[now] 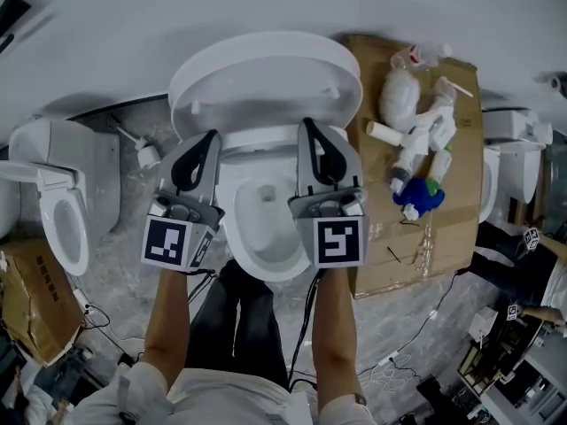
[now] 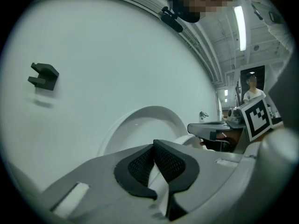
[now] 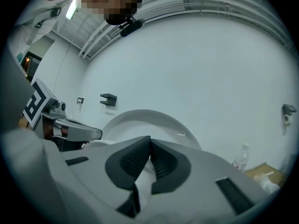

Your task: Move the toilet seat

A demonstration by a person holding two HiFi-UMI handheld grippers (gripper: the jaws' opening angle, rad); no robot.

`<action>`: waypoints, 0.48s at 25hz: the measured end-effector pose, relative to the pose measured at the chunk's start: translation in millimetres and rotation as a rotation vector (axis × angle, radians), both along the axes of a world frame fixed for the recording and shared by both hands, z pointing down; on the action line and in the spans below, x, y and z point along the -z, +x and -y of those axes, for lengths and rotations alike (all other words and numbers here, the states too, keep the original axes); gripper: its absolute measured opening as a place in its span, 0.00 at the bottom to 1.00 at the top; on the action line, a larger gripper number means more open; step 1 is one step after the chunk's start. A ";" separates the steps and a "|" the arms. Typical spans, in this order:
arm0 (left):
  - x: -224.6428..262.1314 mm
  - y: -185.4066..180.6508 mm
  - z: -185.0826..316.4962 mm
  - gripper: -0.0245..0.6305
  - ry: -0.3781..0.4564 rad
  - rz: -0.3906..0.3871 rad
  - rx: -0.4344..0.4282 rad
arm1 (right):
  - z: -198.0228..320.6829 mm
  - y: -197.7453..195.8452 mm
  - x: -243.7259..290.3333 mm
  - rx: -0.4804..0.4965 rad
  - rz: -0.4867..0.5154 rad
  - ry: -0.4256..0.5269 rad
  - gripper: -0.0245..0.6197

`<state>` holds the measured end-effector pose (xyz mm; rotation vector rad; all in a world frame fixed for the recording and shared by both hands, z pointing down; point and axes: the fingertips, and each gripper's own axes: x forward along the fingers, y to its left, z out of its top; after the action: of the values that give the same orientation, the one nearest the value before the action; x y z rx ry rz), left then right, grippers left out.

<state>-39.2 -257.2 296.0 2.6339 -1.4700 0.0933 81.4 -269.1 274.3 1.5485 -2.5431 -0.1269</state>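
Toilet seat (image 1: 266,82) upright behind bowl (image 1: 264,275); cardboard (image 1: 443,237) right

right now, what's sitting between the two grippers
The open toilet bowl. In the head view it fills the gap between the left gripper and the right gripper, both shut with nothing in their jaws.

Workshop or test hall, not a bathroom: toilets (image 1: 266,228) side by side on bare floor (image 1: 124,282), cardboard (image 1: 443,228) right, loose cables (image 1: 390,359), strip light (image 2: 240,27).

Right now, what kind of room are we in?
Probably a workshop or test room, not a home bathroom: several toilets stand side by side, with cardboard and loose cables on the floor.
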 end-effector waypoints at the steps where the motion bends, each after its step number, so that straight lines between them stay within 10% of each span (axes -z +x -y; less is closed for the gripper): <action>1: -0.1 -0.2 1.9 0.02 0.002 0.000 0.001 | 2.2 -0.1 -0.4 -0.001 -0.001 0.000 0.03; 12: -1.9 -1.3 24.2 0.02 0.018 0.007 0.006 | 27.7 -2.4 -7.0 -0.003 -0.011 -0.023 0.03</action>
<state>-40.5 -281.4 297.9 2.6459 -1.4874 0.0899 79.0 -296.8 281.3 1.5390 -2.5241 -0.1050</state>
